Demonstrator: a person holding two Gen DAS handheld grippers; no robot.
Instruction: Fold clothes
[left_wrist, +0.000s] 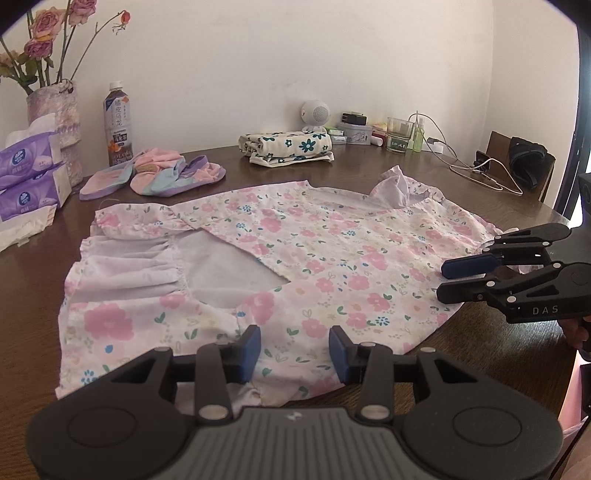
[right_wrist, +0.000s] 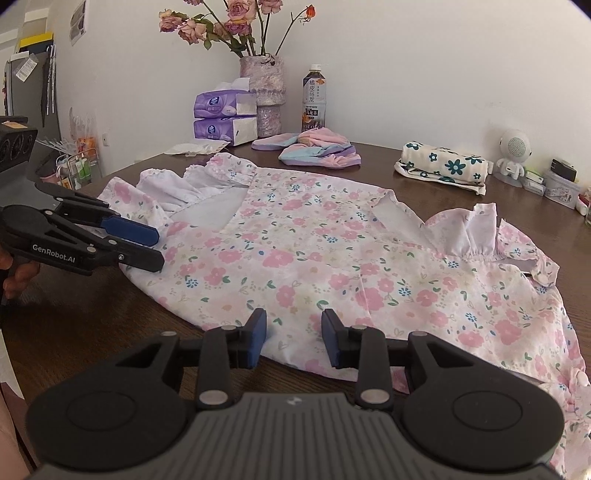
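A pink floral garment (left_wrist: 314, 251) (right_wrist: 332, 258) lies spread on the dark wooden table (left_wrist: 29, 280) (right_wrist: 92, 314). One part is folded over, so its white inside shows. In the left wrist view my left gripper (left_wrist: 294, 352) hovers open over the garment's near hem, with only flat cloth showing between its blue pads. From the right wrist view the left gripper (right_wrist: 159, 248) sits at the cloth's left edge. My right gripper (right_wrist: 294, 339) is open over the near edge further right, holding nothing. The right gripper (left_wrist: 445, 280) also appears at the garment's right side in the left wrist view.
At the back of the table are a folded flowered cloth (left_wrist: 288, 146) (right_wrist: 443, 166), a pastel clothes pile (left_wrist: 166, 173) (right_wrist: 317, 147), tissue packs (left_wrist: 26, 177) (right_wrist: 225, 118), a vase of roses (right_wrist: 262, 92), a bottle (left_wrist: 118, 125), a small white speaker (left_wrist: 314, 114), jars and cables (left_wrist: 472, 166).
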